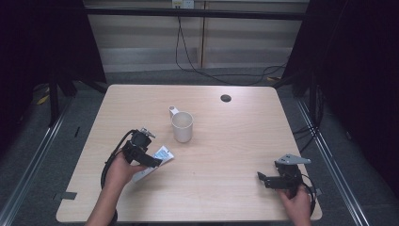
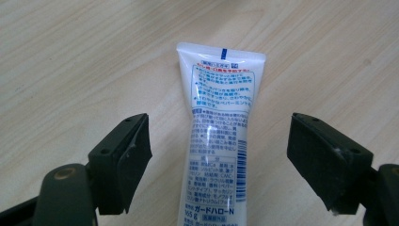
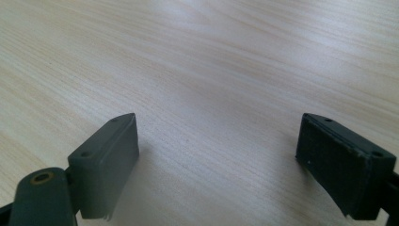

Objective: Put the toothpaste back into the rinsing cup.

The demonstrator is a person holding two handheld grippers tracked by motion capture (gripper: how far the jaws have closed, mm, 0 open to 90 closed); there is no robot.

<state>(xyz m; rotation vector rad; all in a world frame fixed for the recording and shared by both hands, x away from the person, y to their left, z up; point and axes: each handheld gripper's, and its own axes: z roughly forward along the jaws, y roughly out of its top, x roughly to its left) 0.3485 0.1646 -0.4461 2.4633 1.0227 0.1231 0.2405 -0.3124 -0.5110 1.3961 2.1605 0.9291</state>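
A white tube [image 2: 219, 136] with blue and red print lies flat on the light wooden tabletop [image 1: 226, 155], toward the near left of it. In the high view the tube [image 1: 157, 160] is partly covered by the left tool [image 1: 157, 161], which the person's left hand [image 1: 121, 170] holds low over it. In the left gripper view the tube runs up between the two black jaws, its flat crimped end pointing away from the camera; the jaws stand spread on either side of it, each with a strip of bare wood between pad and tube, so nothing is pinched. Whether the tool's body rests on the tube's near end is hard to tell from above.

A cream mug [image 1: 182, 126] stands upright near the middle of the tabletop, just beyond the tube to its right, its handle on the far left side. A small dark round hole [image 1: 226, 98] sits in the tabletop farther off, to the right.

The right tool [image 1: 262, 179] is at the near right corner, held by the right hand [image 1: 297, 203], well apart from the tube and mug. Its jaws are spread wide over bare wood with nothing between them.
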